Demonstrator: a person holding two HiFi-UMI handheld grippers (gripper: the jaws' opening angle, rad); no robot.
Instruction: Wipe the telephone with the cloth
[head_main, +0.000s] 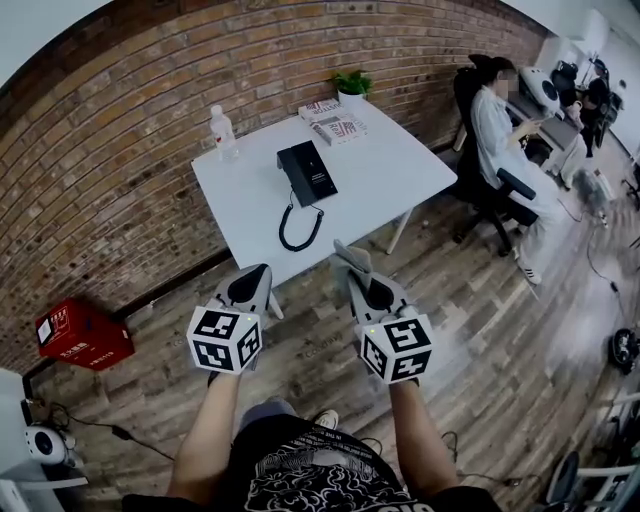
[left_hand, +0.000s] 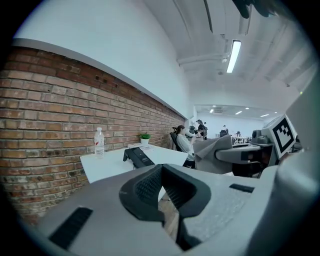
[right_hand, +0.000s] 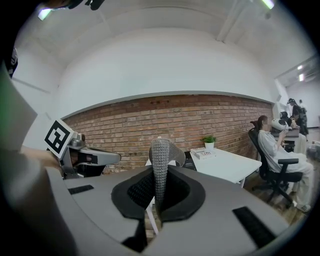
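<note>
Black corded desk telephone (head_main: 307, 172) lay near the middle of the white rectangular table (head_main: 400, 175), with its cord looped toward the table's near edge. Right tool (head_main: 360, 285) was clamped on a grey knitted cloth (head_main: 350, 258), off the table's near edge. Left tool (head_main: 250, 285) was closed narrow and empty, also off that edge.

Telephone (head_main: 307, 172) 3 o'clock: bare table (head_main: 400, 180), open passage.
6 o'clock: coiled cord (head_main: 298, 228).
10 o'clock: bottle (head_main: 223, 131).
1 o'clock: books (head_main: 335, 125), plant (head_main: 352, 85).
</note>
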